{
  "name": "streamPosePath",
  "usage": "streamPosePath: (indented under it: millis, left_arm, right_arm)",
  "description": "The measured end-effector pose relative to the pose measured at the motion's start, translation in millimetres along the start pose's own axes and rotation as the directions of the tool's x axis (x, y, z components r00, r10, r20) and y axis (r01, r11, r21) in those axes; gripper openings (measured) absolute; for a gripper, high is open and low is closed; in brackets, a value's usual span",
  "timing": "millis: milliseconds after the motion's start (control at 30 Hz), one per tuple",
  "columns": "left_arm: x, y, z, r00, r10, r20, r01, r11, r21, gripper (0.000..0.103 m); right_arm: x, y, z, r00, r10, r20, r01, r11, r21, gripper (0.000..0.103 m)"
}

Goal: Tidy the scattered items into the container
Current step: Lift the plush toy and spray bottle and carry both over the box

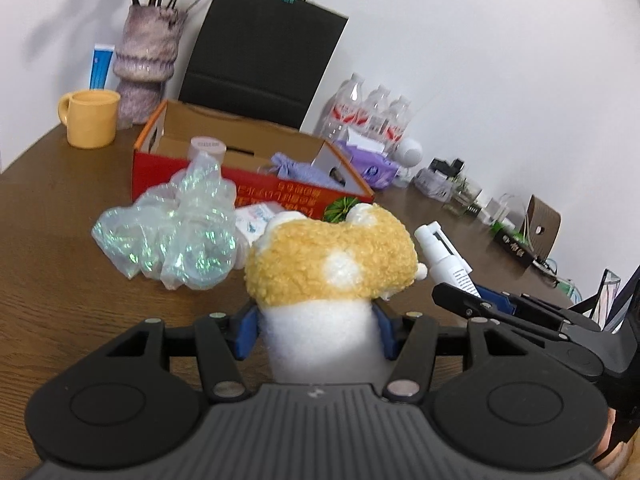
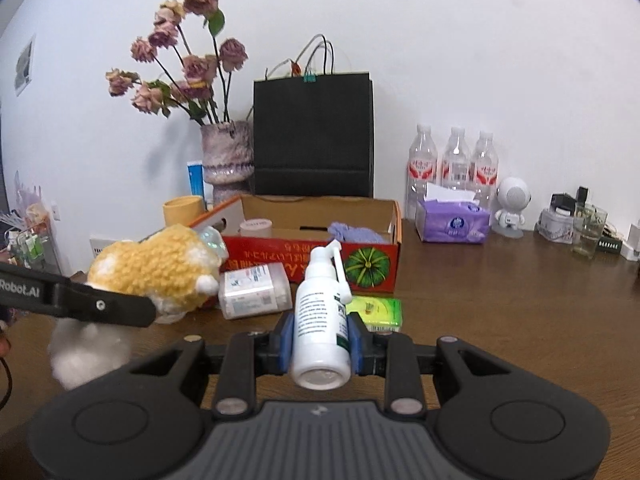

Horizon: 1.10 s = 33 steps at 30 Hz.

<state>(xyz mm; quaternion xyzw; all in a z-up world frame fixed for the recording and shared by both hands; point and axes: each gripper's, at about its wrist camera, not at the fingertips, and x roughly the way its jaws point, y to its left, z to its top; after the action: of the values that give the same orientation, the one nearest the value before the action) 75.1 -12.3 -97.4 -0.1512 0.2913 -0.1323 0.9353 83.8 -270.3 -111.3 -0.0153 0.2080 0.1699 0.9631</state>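
Note:
My left gripper (image 1: 318,326) is shut on a yellow and white plush toy (image 1: 332,264), held above the table; the toy also shows in the right wrist view (image 2: 156,272). My right gripper (image 2: 321,342) is shut on a white spray bottle (image 2: 322,320), nozzle pointing away; the bottle also shows in the left wrist view (image 1: 442,254). The open red cardboard box (image 2: 312,258) stands ahead and holds a purple cloth (image 2: 354,234) and a pink-capped jar (image 2: 256,226). A crumpled iridescent bag (image 1: 176,232), a clear wipes pack (image 2: 254,290) and a green pack (image 2: 376,310) lie on the table before the box.
Behind the box stand a black paper bag (image 2: 314,134), a vase of dried roses (image 2: 226,156), a yellow mug (image 1: 90,118), three water bottles (image 2: 454,164), a purple tissue pack (image 2: 452,222) and a small white figurine (image 2: 512,206). Small jars and glasses (image 2: 584,228) sit far right.

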Motion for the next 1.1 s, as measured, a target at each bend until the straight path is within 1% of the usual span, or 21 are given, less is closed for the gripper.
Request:
streamPosePath:
  millis: [200,467,600,733,900,1100]
  left_arm:
    - [-22,2,10,0.999,-0.006,0.038,0.006,1.0,0.001,0.058]
    - [-43,2,18,0.997,-0.004,0.077,0.003,1.0,0.005,0.058]
    - [-51,3,19,0.996,0.0,0.09,0.0,1.0,0.005,0.058]
    - [-60,4,22,0.994,0.0,0.11,-0.001,1.0,0.011,0.058]
    - [-67,2,25,0.991,0.003,0.13,-0.007,1.0,0.028,0.058]
    - [-74,1,31,0.989,0.014,0.144,-0.02,0.999,0.042,0.058]
  right_arm:
    - [-16,1,9,1.0,0.006,0.027,-0.007,1.0,0.007,0.026]
    - [-28,4,16,0.999,0.037,0.03,-0.038,0.999,0.02,0.026]
    - [-36,7,20,0.998,0.033,0.047,-0.033,0.999,0.009,0.026]
    - [-45,5,25,0.997,0.02,0.072,-0.022,0.999,0.03,0.026]
    - [-50,3,29,0.997,0.027,0.074,-0.03,0.999,0.039,0.026]
    - [-56,5,35,0.996,0.016,0.088,-0.019,0.999,0.035,0.026]
